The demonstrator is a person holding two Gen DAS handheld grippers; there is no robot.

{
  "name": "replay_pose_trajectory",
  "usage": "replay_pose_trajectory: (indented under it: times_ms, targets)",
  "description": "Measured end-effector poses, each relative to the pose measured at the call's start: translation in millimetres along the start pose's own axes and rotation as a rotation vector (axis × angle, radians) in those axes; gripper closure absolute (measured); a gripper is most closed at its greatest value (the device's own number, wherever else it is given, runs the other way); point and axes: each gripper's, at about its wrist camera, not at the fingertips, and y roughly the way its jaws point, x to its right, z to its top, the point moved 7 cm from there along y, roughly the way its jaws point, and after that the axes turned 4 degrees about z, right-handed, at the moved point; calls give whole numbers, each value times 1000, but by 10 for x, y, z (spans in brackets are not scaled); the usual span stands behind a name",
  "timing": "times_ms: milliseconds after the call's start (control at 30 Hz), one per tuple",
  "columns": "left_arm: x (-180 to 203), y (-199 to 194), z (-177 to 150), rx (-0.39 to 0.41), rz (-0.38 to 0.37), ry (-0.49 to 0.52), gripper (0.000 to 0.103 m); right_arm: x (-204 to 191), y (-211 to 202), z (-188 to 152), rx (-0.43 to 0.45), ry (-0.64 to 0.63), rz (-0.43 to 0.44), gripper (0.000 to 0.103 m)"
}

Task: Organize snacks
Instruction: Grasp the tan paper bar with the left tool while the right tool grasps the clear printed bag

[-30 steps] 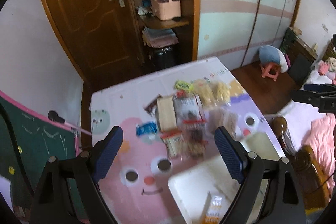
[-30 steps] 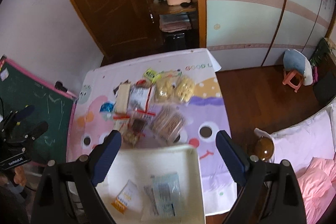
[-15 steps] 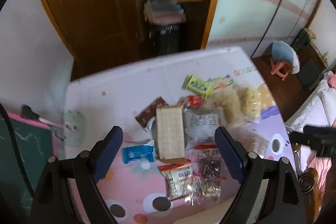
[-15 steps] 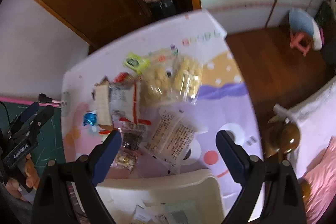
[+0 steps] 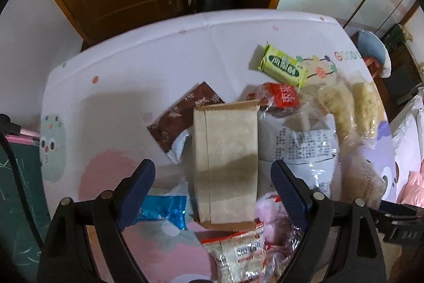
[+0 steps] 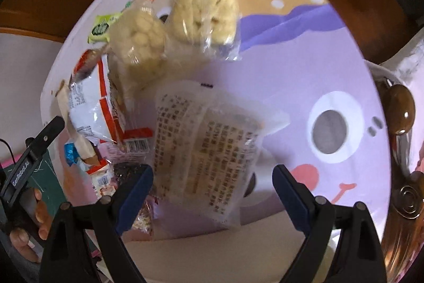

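L gripper (image 5: 212,187) hangs over the snack pile w/ its blue pads spread wide, nothing clamped. Between the pads, but lower down on the table, lies a tan kraft-paper packet (image 5: 225,163), long axis running away from the tongs. Just outside the L pad sits a blue foil candy wrapper (image 5: 164,211); beyond that pad's tip, a brown zigzag-edged sachet (image 5: 182,116) tucked partly under the tan packet. Outside the R pad is a white bag w/ black print (image 5: 304,145). Nearest the tongs' base, a clear bag w/ red-white label and barcode (image 5: 238,253). Farther out: a red wrapper (image 5: 283,97), then a green bar (image 5: 283,68).

R gripper (image 6: 213,191) is likewise spread wide, holding nothing. A clear printed bag of tan biscuits (image 6: 206,155) lies between its pads, below them, its near end over a cream tray rim (image 6: 238,251). Beyond it, two clear bags of pale yellow puffs (image 6: 204,9); off past the L pad, a red-and-white packet (image 6: 92,110).

All rests on a cartoon-print tablecloth (image 6: 304,70). A person's hand (image 6: 34,214) grips the other tool at far left.
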Motion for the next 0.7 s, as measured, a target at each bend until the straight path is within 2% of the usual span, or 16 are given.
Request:
replay_pose_trajectory:
  times_ms: [333, 400, 467, 533, 700]
  targets:
    - [42, 264, 10, -40, 15, 13, 15, -62, 203, -65, -24, -21, -28, 10]
    - [42, 305, 10, -47, 12, 10, 22, -84, 204, -66, -21, -31, -28, 14]
    - [43, 355, -8, -66, -3, 3, 39, -183, 234, -79, -17, -47, -25, 19]
    - [29, 410, -37, -83, -9, -3, 48, -216, 219, -82, -2, -59, -26, 22]
    - [47, 395, -74, -63, 14, 12, 51, -313, 120, -130, 38, -119, -44, 30]
